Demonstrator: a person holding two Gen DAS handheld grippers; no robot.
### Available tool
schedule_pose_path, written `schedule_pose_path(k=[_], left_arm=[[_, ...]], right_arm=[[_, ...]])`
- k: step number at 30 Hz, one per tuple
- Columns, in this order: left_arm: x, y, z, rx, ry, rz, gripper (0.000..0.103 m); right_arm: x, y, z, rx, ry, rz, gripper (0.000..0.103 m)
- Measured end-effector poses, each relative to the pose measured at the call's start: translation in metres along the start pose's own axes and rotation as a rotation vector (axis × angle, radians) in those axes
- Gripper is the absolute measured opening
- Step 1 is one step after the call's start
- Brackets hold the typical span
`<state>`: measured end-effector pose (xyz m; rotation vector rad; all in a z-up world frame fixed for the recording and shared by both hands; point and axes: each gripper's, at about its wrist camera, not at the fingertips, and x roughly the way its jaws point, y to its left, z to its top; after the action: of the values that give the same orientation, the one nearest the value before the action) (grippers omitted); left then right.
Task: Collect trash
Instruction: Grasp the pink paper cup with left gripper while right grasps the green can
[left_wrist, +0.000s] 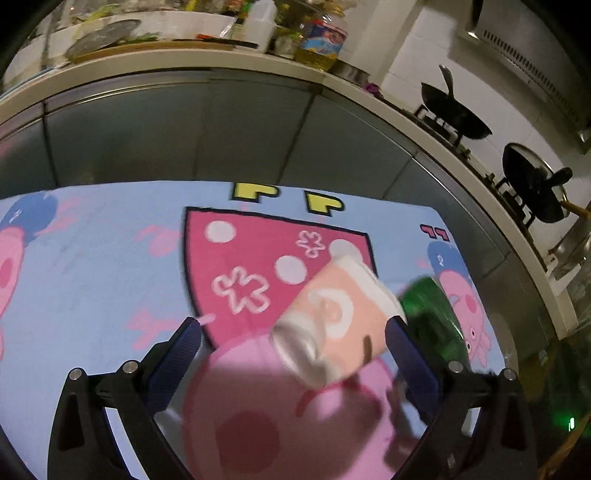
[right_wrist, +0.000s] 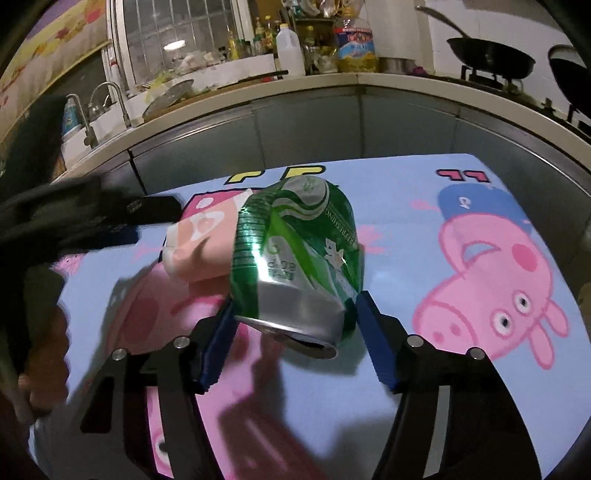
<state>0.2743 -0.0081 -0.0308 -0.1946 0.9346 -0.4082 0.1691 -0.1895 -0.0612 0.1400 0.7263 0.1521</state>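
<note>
Two pieces of trash sit on your cartoon-print cloth (right_wrist: 424, 236), side by side near its middle, well short of the kitchen counter (right_wrist: 332, 79) beyond.

Green can (right_wrist: 295, 254): crushed, lying down, long axis running away from your right gripper (right_wrist: 295, 325); silver end faces you. Blue pads sit on either flank of that near end, apparently clamped on it, though contact on the right-side pad is hard to confirm.

Pink carton (left_wrist: 332, 317): just beside the can, on its left, tipped at a slant. Your left gripper (left_wrist: 295, 347) stands spread, carton between the pads, touching the right-side one only; not gripped yet.

Judgement: your left hand is nearer the carton; close squarely across its short side.
</note>
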Motion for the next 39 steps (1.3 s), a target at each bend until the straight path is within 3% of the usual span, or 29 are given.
schedule_pose_path(k=[4, 7, 8, 10, 12, 16, 18, 20, 26, 30, 39], left_arm=[[0.025, -0.001, 0.002, -0.041, 0.082, -0.042, 0.099], [0.032, -0.012, -0.009, -0.037, 0.098, -0.045, 0.088], [0.031, -0.02, -0.014, -0.005, 0.096, -0.05, 0.078], [0.032, -0.034, -0.023, 0.033, 0.11, -0.071, 0.069], [0.03, -0.051, -0.035, 0.082, 0.116, -0.073, 0.045], [0.022, -0.073, -0.064, 0.112, 0.127, -0.095, 0.044], [0.016, -0.079, -0.076, 0.104, 0.127, -0.102, 0.044], [0.009, -0.082, -0.091, 0.09, 0.141, -0.129, 0.044], [-0.019, -0.099, -0.136, 0.169, 0.147, -0.109, 0.045], [-0.025, -0.104, -0.134, 0.186, 0.145, -0.08, 0.074], [-0.013, -0.127, -0.118, 0.273, 0.154, -0.054, 0.075]], right_arm=[[-0.023, -0.024, -0.016, 0.125, 0.005, 0.106, 0.062], [-0.043, -0.051, -0.036, 0.283, 0.011, 0.233, 0.061], [-0.05, -0.06, -0.046, 0.338, 0.011, 0.274, 0.061], [-0.064, -0.077, -0.063, 0.434, 0.007, 0.34, 0.061], [-0.077, -0.093, -0.078, 0.502, 0.004, 0.377, 0.061], [-0.103, -0.111, -0.098, 0.534, 0.005, 0.334, 0.064], [-0.111, -0.116, -0.104, 0.534, 0.002, 0.311, 0.072], [-0.118, -0.12, -0.109, 0.539, -0.014, 0.291, 0.074], [-0.124, -0.14, -0.12, 0.603, -0.039, 0.327, 0.075], [-0.123, -0.153, -0.127, 0.653, -0.05, 0.36, 0.075], [-0.126, -0.173, -0.129, 0.685, -0.077, 0.382, 0.075]])
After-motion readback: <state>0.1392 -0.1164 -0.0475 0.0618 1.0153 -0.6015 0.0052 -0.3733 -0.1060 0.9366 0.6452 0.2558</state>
